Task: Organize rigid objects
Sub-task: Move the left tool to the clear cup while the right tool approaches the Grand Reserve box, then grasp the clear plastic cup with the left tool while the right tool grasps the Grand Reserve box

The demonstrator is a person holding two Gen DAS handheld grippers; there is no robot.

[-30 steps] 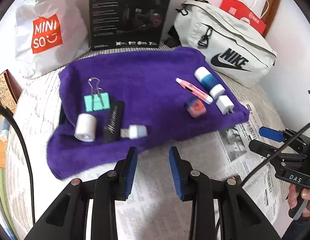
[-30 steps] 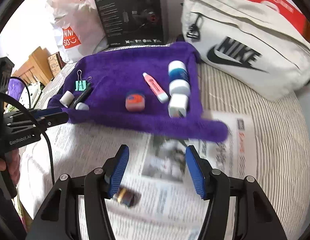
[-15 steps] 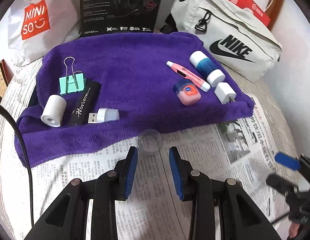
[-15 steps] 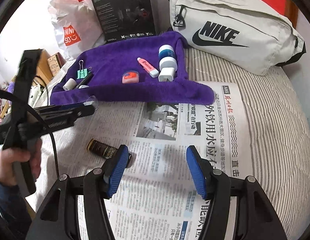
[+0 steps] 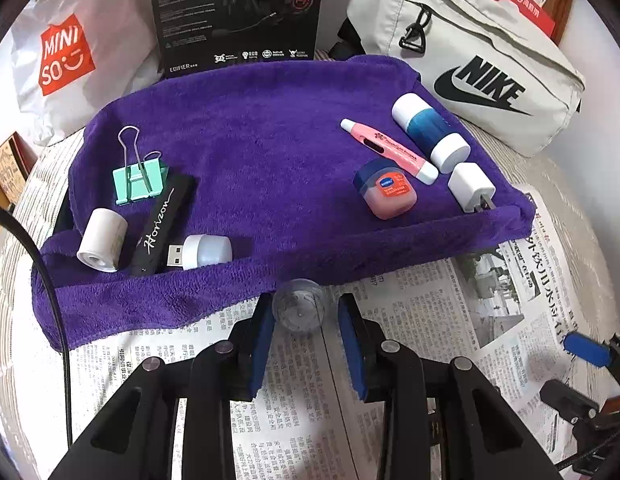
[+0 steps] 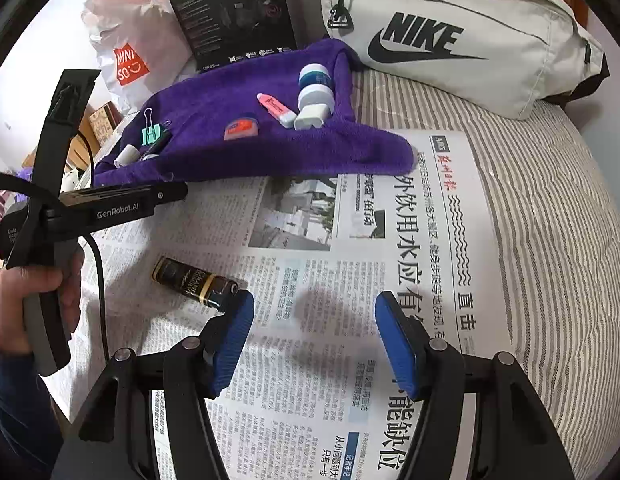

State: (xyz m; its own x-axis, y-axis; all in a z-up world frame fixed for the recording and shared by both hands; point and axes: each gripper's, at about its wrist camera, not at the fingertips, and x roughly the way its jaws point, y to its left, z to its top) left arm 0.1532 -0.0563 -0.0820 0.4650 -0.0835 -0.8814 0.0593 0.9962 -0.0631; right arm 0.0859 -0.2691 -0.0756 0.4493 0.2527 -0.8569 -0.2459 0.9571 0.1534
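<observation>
A purple towel (image 5: 250, 152) holds a green binder clip (image 5: 138, 180), a white roll (image 5: 102, 240), a black Horizon USB stick (image 5: 162, 224), a white USB light (image 5: 202, 252), a Vaseline jar (image 5: 386, 194), a pink pen (image 5: 386, 150), a blue-white bottle (image 5: 430, 132) and a white plug (image 5: 470, 186). My left gripper (image 5: 302, 322) is open, its fingers either side of a small clear round cap (image 5: 298, 310) at the towel's front edge. My right gripper (image 6: 314, 336) is open over the newspaper (image 6: 350, 264), a black-gold tube (image 6: 194, 280) just left of its left finger.
A Nike bag (image 5: 470, 64), a black headset box (image 5: 238, 12) and a Miniso bag (image 5: 70, 48) stand behind the towel. The striped mattress (image 6: 550, 220) lies to the right of the newspaper. The right gripper shows at the left wrist view's lower right (image 5: 582, 380).
My left gripper has moved forward until the clear cap sits between its fingers. My right gripper has pulled back and lowered over the newspaper, bringing the black-gold tube beside its left finger.
</observation>
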